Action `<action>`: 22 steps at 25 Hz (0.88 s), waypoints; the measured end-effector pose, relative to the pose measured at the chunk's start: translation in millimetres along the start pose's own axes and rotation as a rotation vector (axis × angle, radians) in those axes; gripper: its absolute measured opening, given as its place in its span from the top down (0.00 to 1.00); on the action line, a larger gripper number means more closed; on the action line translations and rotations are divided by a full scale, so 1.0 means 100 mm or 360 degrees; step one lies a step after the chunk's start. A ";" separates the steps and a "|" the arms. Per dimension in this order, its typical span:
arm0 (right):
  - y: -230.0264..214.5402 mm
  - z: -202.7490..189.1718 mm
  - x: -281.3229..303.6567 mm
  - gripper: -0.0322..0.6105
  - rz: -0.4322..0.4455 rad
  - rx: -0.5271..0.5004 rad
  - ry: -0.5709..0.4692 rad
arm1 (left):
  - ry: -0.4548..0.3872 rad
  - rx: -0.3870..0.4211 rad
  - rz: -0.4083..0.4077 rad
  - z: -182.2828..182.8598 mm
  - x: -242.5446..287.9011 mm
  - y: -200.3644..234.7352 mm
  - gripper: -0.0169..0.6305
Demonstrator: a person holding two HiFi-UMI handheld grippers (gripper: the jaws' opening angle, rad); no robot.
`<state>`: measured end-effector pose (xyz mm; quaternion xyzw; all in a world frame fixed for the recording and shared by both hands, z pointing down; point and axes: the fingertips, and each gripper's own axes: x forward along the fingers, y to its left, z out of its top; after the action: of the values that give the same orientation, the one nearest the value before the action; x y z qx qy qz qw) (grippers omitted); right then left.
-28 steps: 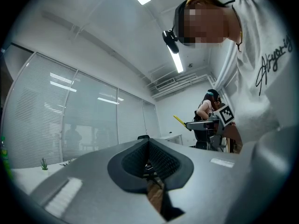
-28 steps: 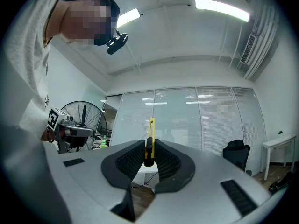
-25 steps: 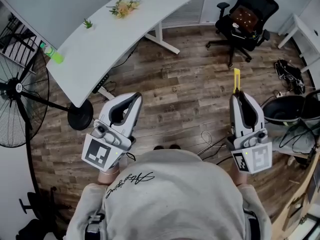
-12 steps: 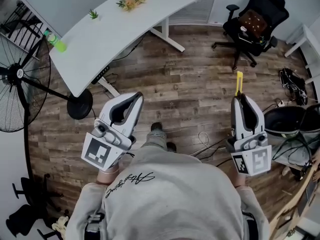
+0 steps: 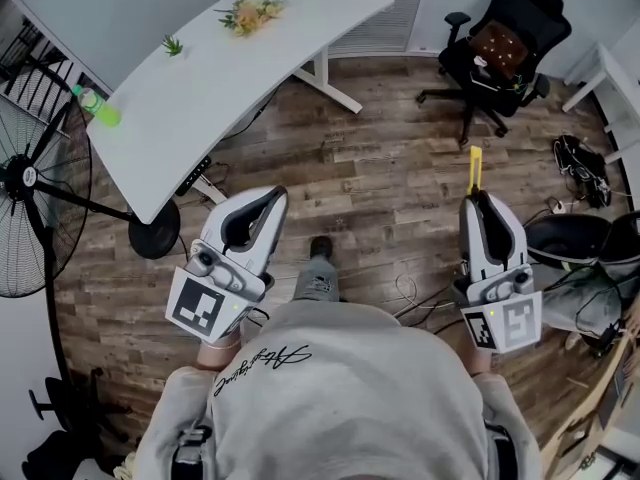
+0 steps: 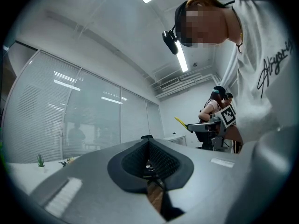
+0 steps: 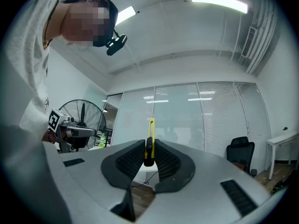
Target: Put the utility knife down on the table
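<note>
A yellow utility knife (image 5: 475, 164) sticks out forward from my right gripper (image 5: 476, 198), which is shut on its handle. In the right gripper view the knife (image 7: 151, 133) stands upright, with the ribbed pads (image 7: 131, 160) pressed against it on both sides. My left gripper (image 5: 272, 196) is held at the same height on the left with its jaws together and nothing in them; in the left gripper view its tips (image 6: 149, 143) meet. The white curved table (image 5: 200, 88) lies ahead and to the left, some way beyond both grippers.
On the table are a flower bunch (image 5: 250, 10), a small plant (image 5: 172, 45) and a green bottle (image 5: 100, 110). A standing fan (image 5: 30, 183) is at the left and a black office chair (image 5: 500, 43) at the back right. Cables and a dark bin (image 5: 570, 236) lie right. My shoe (image 5: 320, 253) is on the wood floor.
The person has stepped forward: a foot now shows ahead of the body and the floor has shifted. Both grippers keep their pose, and the knife stays in the right one.
</note>
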<state>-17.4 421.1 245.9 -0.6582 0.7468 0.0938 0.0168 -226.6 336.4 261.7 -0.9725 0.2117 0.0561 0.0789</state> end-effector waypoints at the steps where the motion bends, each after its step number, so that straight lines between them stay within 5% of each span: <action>1: -0.03 -0.01 0.07 0.85 -0.0008 -0.0006 -0.0002 | -0.0006 0.0006 -0.0011 -0.02 0.05 0.06 0.98; 22: -0.51 -0.19 1.71 0.85 -0.0092 0.0008 -0.0021 | -0.0024 0.0029 -0.0120 -0.22 1.12 1.56 0.98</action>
<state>11.8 244.2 232.8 -0.6789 0.7275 0.0956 0.0261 -189.7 147.0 247.0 -0.9786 0.1748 0.0585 0.0915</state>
